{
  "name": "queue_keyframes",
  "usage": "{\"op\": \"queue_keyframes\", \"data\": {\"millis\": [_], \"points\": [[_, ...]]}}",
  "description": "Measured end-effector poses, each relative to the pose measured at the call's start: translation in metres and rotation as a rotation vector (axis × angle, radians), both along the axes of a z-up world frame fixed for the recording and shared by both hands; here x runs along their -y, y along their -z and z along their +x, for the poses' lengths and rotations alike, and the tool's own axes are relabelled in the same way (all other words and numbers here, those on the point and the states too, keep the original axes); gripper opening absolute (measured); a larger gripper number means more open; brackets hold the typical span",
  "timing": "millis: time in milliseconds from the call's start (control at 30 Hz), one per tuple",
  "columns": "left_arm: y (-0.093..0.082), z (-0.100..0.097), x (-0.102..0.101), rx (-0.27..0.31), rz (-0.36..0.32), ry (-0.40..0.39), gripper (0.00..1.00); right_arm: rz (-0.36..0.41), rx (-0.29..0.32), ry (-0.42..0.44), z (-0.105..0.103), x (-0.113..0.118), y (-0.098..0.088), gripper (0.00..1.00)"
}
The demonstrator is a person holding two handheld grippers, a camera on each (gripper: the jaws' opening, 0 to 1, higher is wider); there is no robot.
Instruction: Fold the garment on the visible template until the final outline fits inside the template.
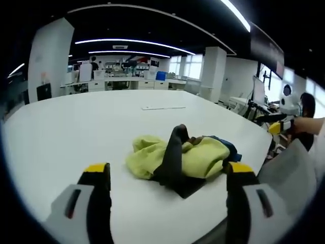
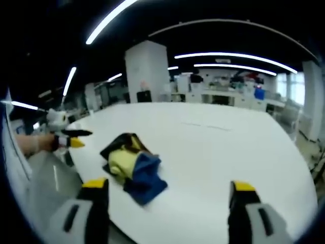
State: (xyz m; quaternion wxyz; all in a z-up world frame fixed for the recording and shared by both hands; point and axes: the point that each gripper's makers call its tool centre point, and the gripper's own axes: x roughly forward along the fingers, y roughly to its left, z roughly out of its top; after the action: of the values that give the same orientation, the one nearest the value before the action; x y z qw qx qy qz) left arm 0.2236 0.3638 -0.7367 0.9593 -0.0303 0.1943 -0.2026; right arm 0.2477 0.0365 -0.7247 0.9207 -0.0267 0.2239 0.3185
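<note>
- Left gripper view: the left gripper (image 1: 168,179) hangs over the near edge of a big white table (image 1: 76,127), its jaws spread wide with nothing between them.
- A crumpled heap of clothes (image 1: 183,158) lies on the table just ahead, between the two jaw lines and apart from both: yellow-green cloth, a dark piece standing up across it, a bit of blue behind.
- Right gripper view: the right gripper (image 2: 169,199) also has its jaws wide apart and empty.
- Here the heap (image 2: 133,165) sits near the table edge, just beyond the left-hand jaw, blue part nearest.
- No container is visible; a flat pale strip (image 1: 163,107) lies farther back on the table.
</note>
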Motion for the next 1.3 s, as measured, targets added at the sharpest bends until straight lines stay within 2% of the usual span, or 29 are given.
{"op": "queue_keyframes", "data": {"millis": [200,300,467,600,700,1033,1133,1300], "points": [[0.000,-0.002,0.000,-0.003,0.002,0.005,0.85,-0.008,0.009,-0.053,0.003,-0.016,-0.003,0.99],[0.001,-0.001,-0.004,-0.004,0.000,-0.003,0.85,-0.007,0.004,-0.062,0.001,-0.017,-0.002,0.99],[0.001,-0.002,-0.010,-0.005,-0.005,-0.019,0.82,-0.002,0.002,-0.065,0.001,-0.015,0.001,0.99],[0.003,-0.003,-0.013,-0.016,-0.003,-0.020,0.74,-0.009,0.004,-0.067,0.002,-0.015,0.001,0.99],[0.002,-0.003,-0.014,-0.006,0.010,-0.023,0.73,0.004,0.000,-0.063,0.004,-0.016,0.002,0.99],[0.003,-0.007,-0.004,-0.023,0.016,0.006,0.63,0.014,0.007,-0.039,0.007,-0.012,0.004,0.96],[0.002,-0.007,0.002,-0.025,0.029,0.014,0.63,0.011,0.002,-0.033,0.005,-0.010,0.004,0.96],[0.001,-0.006,0.000,-0.021,0.018,0.004,0.62,-0.001,-0.005,-0.025,0.004,-0.005,0.006,0.96]]}}
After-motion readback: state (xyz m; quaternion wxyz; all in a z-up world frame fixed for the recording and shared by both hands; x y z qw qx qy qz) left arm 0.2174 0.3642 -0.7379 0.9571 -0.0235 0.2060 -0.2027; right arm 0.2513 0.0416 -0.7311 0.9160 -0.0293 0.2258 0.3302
